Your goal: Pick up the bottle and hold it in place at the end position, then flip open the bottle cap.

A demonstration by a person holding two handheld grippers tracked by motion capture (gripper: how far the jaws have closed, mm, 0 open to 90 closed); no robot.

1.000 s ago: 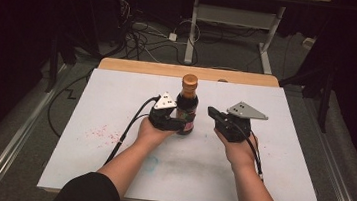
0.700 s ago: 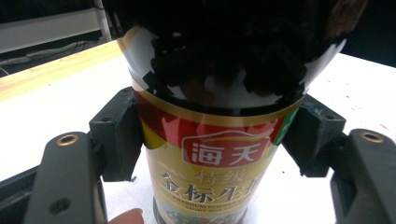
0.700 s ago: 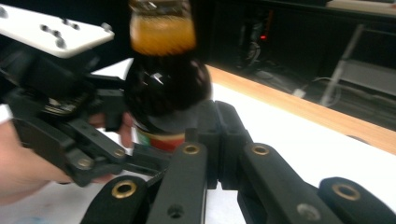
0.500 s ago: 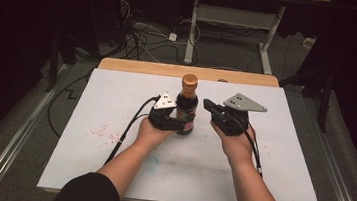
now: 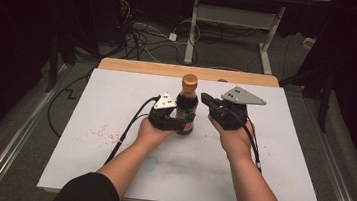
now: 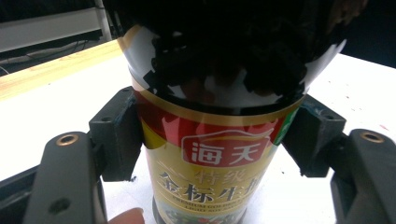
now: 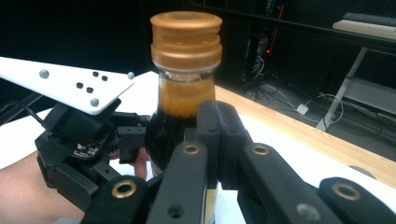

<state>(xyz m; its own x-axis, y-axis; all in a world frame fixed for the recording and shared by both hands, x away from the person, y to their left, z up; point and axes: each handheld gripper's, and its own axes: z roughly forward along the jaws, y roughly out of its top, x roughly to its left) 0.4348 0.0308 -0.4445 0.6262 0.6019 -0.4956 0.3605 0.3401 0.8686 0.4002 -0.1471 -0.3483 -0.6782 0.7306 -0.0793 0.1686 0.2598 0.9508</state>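
Observation:
A dark sauce bottle [image 5: 186, 104] with an orange-brown cap [image 5: 189, 80] stands upright on the white table top [image 5: 116, 99]. My left gripper [image 5: 184, 124] is shut on its lower body from the left. In the left gripper view the two pads [image 6: 116, 140] press against both sides of the red and gold label [image 6: 210, 163]. My right gripper [image 5: 206, 101] hangs just right of the bottle at neck height, jaws shut and nothing in them. In the right gripper view the closed jaw tips [image 7: 217, 140] stand in front of the bottle's neck, below the cap [image 7: 186, 39].
A wooden edge [image 5: 145, 67] runs along the back of the white top. Red specks [image 5: 100, 133] mark the top at the left. Cables [image 5: 143, 36] and a desk's legs [image 5: 193, 26] lie on the floor behind the table.
My right gripper has risen a little and drawn closer to the bottle's neck. The left gripper and the bottle have stayed put.

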